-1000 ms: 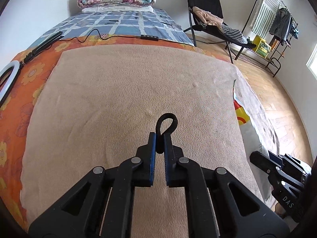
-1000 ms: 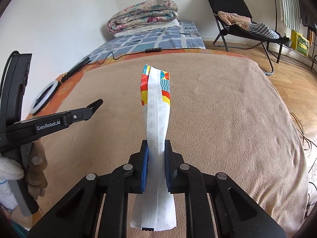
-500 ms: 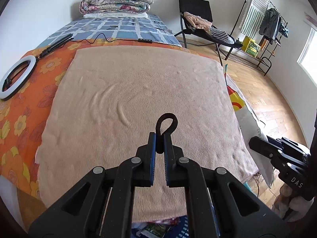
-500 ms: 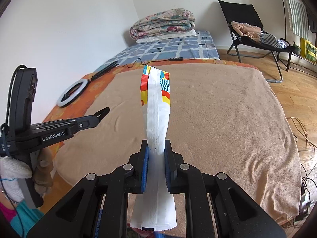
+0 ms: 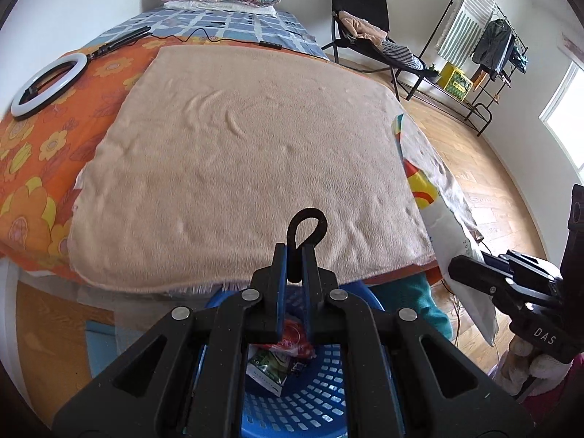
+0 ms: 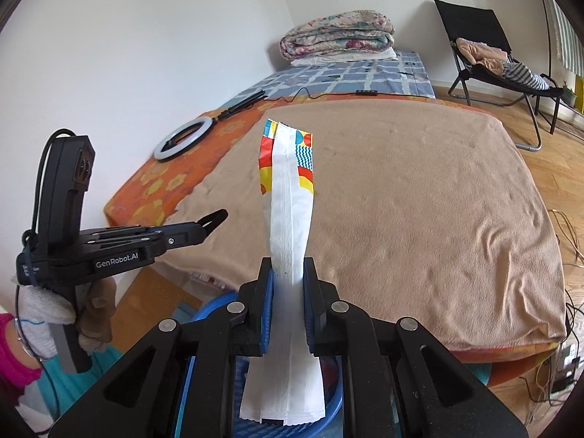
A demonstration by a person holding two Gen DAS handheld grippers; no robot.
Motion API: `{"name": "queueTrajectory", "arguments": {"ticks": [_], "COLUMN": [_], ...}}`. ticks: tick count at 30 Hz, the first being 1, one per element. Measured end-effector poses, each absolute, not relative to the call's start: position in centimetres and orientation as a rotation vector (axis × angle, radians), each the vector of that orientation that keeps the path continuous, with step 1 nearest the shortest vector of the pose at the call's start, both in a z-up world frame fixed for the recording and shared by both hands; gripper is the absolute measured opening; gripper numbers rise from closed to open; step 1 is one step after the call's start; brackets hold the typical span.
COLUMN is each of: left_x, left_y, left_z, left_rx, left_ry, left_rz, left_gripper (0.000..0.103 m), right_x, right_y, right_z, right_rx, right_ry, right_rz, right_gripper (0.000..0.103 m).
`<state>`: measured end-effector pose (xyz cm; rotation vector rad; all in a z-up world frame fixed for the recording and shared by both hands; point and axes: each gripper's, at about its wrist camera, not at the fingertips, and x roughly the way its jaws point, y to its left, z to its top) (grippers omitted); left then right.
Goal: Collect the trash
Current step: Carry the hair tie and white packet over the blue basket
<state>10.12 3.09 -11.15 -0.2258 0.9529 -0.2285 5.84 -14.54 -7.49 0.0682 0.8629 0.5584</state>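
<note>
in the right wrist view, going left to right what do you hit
left gripper → ring light → snack wrapper held by the right gripper → folded quilt at the far wall → black folding chair

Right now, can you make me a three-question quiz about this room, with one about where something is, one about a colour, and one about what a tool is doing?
1. Where is the ring light?
A. On the orange sheet
B. On the chair
C. In the basket

2. What colour is the basket?
A. Green
B. Blue
C. White

3. What is the right tool doing?
A. Hanging open with nothing in it
B. Shut on a black loop
C. Shut on the wrapper

Answers:
1 A, the ring lies flat on the orange flowered sheet beside the tan blanket.
2 B, its holed plastic wall under the tools is blue.
3 C, the wrapper stands pinched between its fingers; the black loop is in the left tool.
</note>
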Motion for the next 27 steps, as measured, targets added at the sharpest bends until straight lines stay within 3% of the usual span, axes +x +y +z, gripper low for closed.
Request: {"name": "queueTrajectory", "arguments": {"ticks": [27], "left_x": [5.1], "left_y": [2.4], "left_z": [-20.2], "left_rx": [-0.263], "left_ry": [1.161], "left_rz": [-0.209], "left_gripper": [0.006], "right_x": [-1.1], "right_y": [-12.1], "right_z": [-17.7], "right_rx": [0.046], "right_ry": [1.154], "right_rz": [0.653], "right_gripper": [0.013]}}
